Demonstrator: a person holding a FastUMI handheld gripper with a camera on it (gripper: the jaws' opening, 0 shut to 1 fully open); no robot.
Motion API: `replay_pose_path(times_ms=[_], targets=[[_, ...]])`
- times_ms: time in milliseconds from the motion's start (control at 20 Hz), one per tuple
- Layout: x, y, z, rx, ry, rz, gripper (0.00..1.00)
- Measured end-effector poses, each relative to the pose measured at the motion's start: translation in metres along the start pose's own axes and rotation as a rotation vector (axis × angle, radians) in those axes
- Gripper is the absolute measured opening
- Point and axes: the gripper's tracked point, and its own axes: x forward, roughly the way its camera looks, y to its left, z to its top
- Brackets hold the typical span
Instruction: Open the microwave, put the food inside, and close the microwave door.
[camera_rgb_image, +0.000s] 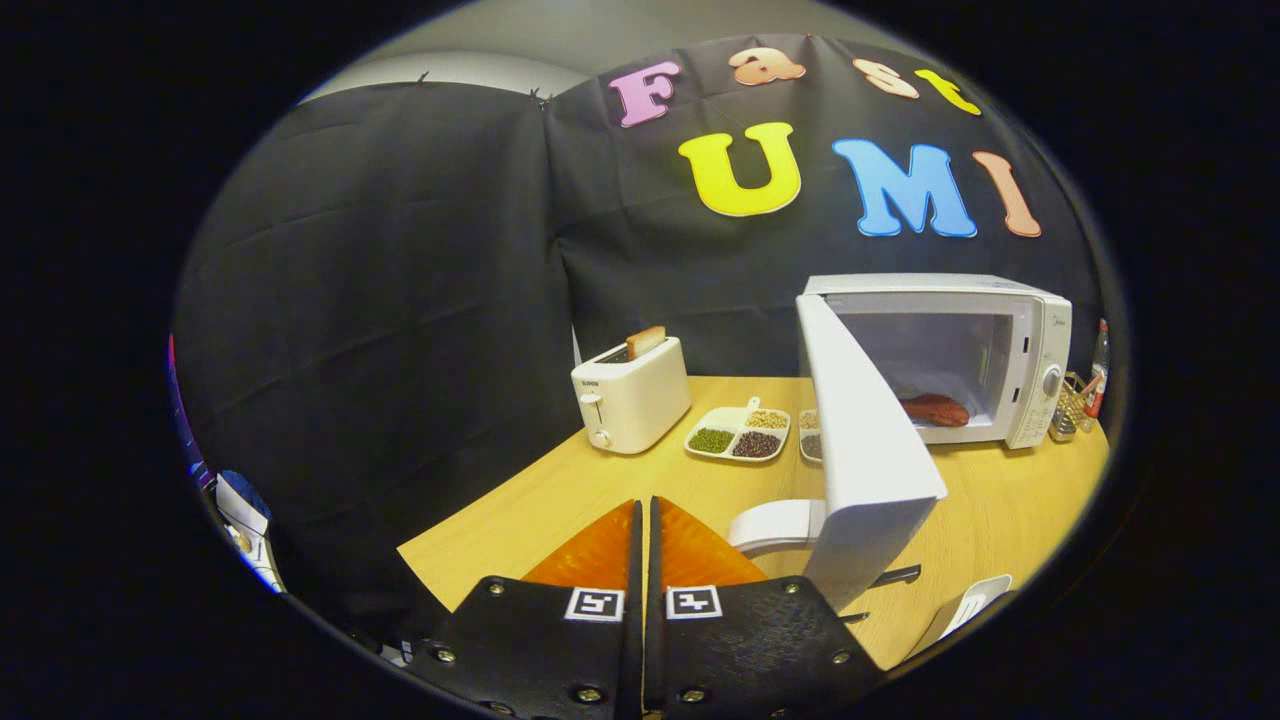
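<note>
One microwave (985, 345), one toaster (632, 398) and one divided tray (738, 432) of beans are all I count on the wooden table (1000, 510). The microwave door (865, 450) stands swung wide open toward me, its edge just right of my fingers. The food (936, 409), a reddish piece, lies inside the cavity with its long axis running across the opening. My gripper (645, 515) hovers over the near table edge, fingers pressed together with nothing between them. A slice of bread (645, 341) sticks up from the toaster; the door partly hides a second dish behind it.
</note>
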Motion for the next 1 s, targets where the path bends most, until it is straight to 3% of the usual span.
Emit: replay_pose_path(times_ms=[300,1000], targets=[[-0.010,-0.037,-0.005,-0.016,0.031,-0.037,0.01],[-0.031,-0.164,0.019,0.025,0.023,-0.215,0.01]])
